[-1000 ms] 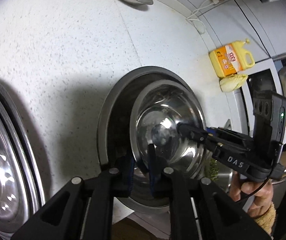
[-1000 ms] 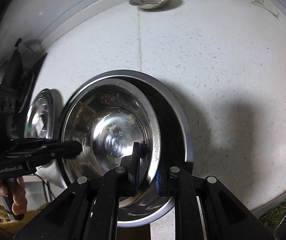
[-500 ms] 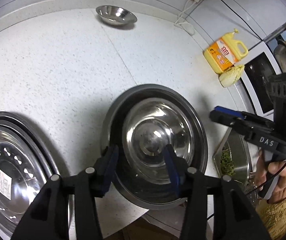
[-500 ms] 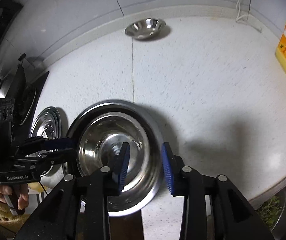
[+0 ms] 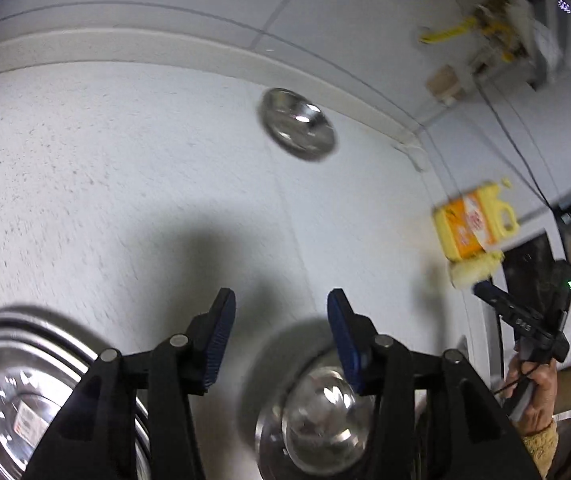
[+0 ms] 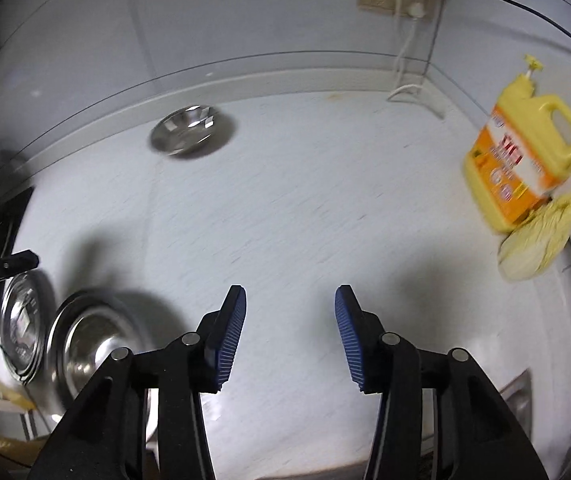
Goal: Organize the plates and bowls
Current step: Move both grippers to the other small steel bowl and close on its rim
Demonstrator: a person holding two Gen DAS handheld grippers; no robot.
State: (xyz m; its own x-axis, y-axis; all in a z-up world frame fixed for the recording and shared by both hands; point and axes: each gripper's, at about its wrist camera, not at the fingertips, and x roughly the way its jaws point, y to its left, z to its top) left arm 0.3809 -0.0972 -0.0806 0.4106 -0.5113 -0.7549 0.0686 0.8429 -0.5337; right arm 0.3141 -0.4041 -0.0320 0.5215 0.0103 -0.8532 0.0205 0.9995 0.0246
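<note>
- On the white counter (image 6: 325,208): nested bowls (image 6: 85,344) near front edge, plates (image 5: 17,400) beside them, small bowl (image 6: 191,130) by the wall.
- Left gripper (image 5: 281,332): fingers spread, empty.
- Right gripper (image 6: 290,328): fingers spread, empty.

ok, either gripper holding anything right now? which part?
Nothing held. Left gripper and right gripper are both open, jaws empty above the counter; the nested bowls sit free.

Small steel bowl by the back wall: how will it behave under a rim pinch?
The small steel bowl looks thin, so probably light and stiff. Its polished surface suggests a slippery pinch. It sits alone on the smooth counter and will likely skate if nudged.
</note>
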